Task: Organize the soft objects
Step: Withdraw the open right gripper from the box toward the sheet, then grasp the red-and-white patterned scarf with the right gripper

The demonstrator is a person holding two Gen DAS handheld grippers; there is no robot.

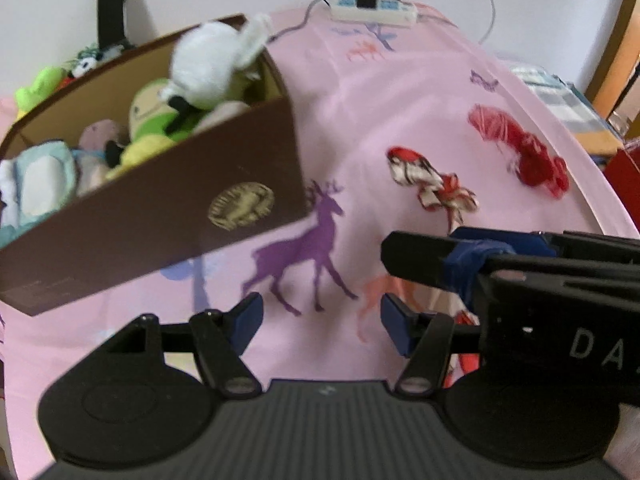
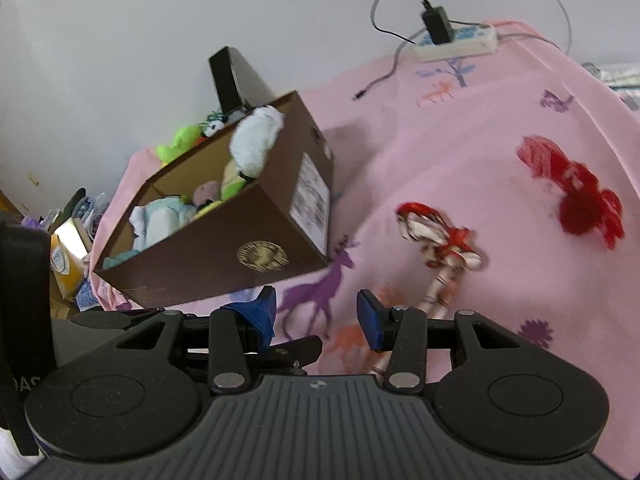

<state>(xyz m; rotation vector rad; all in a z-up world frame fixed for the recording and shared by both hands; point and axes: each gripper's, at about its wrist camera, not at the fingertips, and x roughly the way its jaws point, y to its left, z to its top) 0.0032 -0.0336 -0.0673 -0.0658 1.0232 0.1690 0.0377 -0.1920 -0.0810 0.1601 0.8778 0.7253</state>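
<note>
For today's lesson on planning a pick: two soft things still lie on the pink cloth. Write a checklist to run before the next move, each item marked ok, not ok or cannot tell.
1. Left gripper free: ok, jaws apart with only cloth between them.
2. Right gripper free: ok, jaws apart, nothing gripped.
3. Red-and-white fabric piece within view of both cameras: ok, it lies just ahead of the right gripper.
4. Red yarn bundle unobstructed: ok, alone on the pink cloth.
5. Room left in the brown box: cannot tell; plush toys already pile near its rim.
6. Grippers clear of each other: not ok, they are crowded close.
</note>
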